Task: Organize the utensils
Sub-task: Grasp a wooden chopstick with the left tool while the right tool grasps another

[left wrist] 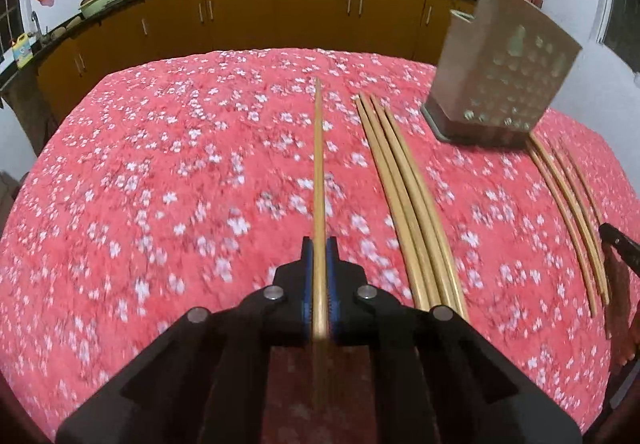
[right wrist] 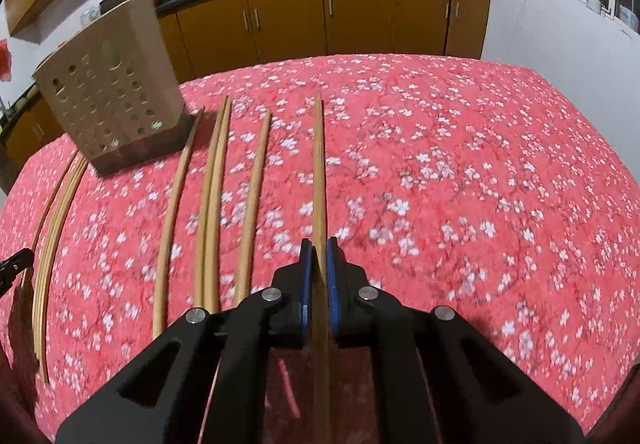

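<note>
My left gripper [left wrist: 319,244] is shut on one wooden chopstick [left wrist: 318,164] that points away over the red floral tablecloth. My right gripper [right wrist: 319,246] is shut on another wooden chopstick [right wrist: 319,164], pointing the same way. A beige perforated utensil holder [left wrist: 500,80] stands on the table at the far right of the left wrist view and at the far left of the right wrist view [right wrist: 108,92]. Several loose chopsticks [left wrist: 404,196] lie beside my left gripper, and several more [right wrist: 212,196] lie left of my right gripper.
The table carries a red cloth with white flowers [left wrist: 180,184]. More chopsticks [left wrist: 568,204] lie right of the holder. Behind the table runs a counter with yellow cabinets [left wrist: 280,8], woks and bottles. A dark gripper tip [right wrist: 16,260] shows at the left edge.
</note>
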### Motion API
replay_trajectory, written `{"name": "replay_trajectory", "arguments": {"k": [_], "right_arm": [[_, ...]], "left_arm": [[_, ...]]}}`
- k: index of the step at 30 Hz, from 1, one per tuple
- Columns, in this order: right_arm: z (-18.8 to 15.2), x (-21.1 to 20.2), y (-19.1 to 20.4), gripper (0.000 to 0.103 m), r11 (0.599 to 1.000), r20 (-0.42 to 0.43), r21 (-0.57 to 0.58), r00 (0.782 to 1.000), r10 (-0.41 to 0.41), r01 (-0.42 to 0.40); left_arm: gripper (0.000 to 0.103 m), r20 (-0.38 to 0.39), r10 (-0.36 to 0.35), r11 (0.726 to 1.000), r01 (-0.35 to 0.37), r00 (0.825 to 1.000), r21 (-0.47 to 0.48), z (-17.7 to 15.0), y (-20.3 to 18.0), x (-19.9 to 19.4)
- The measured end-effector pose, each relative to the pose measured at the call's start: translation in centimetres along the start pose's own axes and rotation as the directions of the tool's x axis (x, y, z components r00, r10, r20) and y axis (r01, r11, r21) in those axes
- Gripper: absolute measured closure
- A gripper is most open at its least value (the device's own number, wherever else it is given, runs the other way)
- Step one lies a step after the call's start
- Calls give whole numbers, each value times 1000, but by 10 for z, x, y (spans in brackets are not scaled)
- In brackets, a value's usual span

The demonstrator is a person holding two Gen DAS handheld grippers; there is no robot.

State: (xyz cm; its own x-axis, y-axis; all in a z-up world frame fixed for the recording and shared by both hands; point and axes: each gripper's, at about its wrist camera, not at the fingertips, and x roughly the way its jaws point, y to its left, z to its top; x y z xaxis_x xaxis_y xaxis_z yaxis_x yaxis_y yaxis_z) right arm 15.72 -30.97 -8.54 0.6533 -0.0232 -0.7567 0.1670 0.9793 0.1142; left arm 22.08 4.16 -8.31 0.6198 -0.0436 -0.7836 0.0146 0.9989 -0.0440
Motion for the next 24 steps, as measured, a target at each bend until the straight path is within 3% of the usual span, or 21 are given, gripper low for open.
{"name": "replay_trajectory", "arguments": {"k": [10, 21, 24], "right_arm": [[-6, -2, 1, 94, 1000, -6, -23, 1000, 2, -2], [-11, -9, 2, 95, 999, -3, -34, 1000, 11, -11], [-5, -28, 1, 95, 999, 44, -25, 999, 25, -24]], "left_arm": [[92, 11, -60, 998, 60, 998, -2, -17, 7, -13], [95, 9, -31, 999, 30, 999, 17, -27, 6, -19], [95, -3, -29, 1000, 29, 1000, 13, -23, 6, -21]]}}
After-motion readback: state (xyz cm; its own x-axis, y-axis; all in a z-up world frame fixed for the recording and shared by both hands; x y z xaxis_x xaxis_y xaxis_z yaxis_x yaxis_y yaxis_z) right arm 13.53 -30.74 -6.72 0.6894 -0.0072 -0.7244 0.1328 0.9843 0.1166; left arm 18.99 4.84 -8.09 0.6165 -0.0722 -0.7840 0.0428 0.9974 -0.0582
